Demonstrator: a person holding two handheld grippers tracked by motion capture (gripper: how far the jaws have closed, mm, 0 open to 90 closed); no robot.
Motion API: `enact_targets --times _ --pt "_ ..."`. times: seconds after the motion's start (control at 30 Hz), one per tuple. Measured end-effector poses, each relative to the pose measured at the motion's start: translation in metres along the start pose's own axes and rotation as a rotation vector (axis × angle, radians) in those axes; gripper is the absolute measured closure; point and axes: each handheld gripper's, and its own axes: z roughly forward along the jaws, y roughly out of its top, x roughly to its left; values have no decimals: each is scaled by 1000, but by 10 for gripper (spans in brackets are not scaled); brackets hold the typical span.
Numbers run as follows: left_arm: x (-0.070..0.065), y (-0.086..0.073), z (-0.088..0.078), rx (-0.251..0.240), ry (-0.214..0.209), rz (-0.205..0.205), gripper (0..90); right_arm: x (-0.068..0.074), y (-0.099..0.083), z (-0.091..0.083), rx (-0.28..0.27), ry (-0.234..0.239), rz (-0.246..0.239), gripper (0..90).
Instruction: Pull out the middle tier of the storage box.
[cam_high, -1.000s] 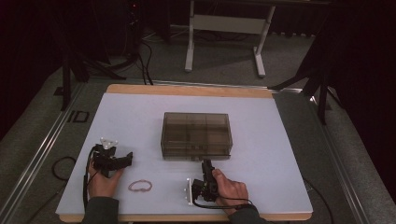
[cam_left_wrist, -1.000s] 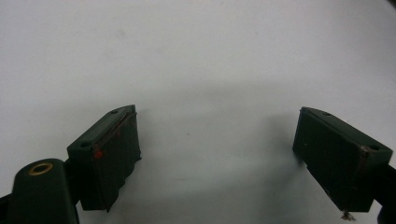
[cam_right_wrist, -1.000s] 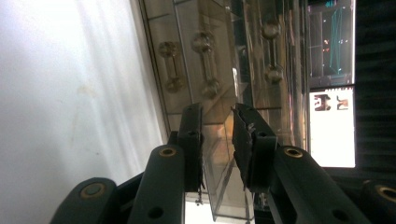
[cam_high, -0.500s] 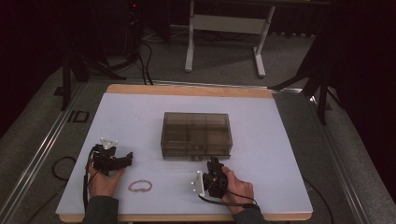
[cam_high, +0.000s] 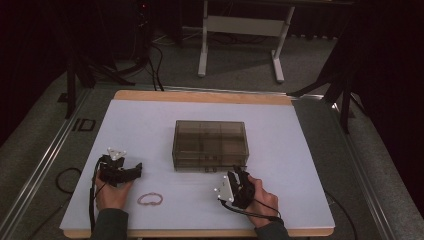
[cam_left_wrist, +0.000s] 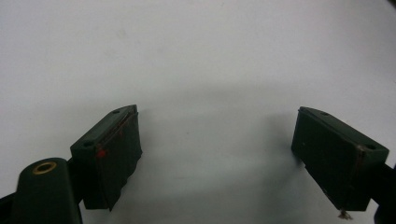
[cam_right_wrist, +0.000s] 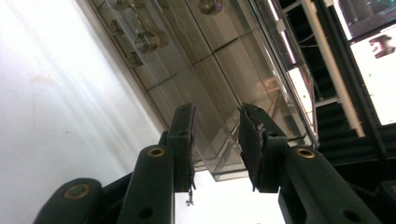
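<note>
A smoky see-through compartment box lies shut in the middle of the white table. My right gripper lies on its side just in front of the box's near right corner. In the right gripper view its jaws have just been opening; a narrow gap stands between them with nothing in it, and the box lies close beyond them. My left gripper rests at the front left, and its jaws stand wide open over bare table. A pink elastic loop lies to the right of that hand.
The table's wooden front edge runs just under both hands. A cable loops off the left side. A white metal stand is on the floor behind the table.
My right gripper has moved right and up toward the box's near right corner. Its jaws now stand a little apart. The left gripper, the loop and the box have stayed put.
</note>
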Motion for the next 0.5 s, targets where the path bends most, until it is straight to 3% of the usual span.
enact_targets --times 0.2,0.5 --pt "0 0 -1 -6 -6 3 191 -8 -8 0 2 29 66 641" --pt "-1 -1 -2 -15 -15 11 241 -33 -24 -2 0 65 198 622"
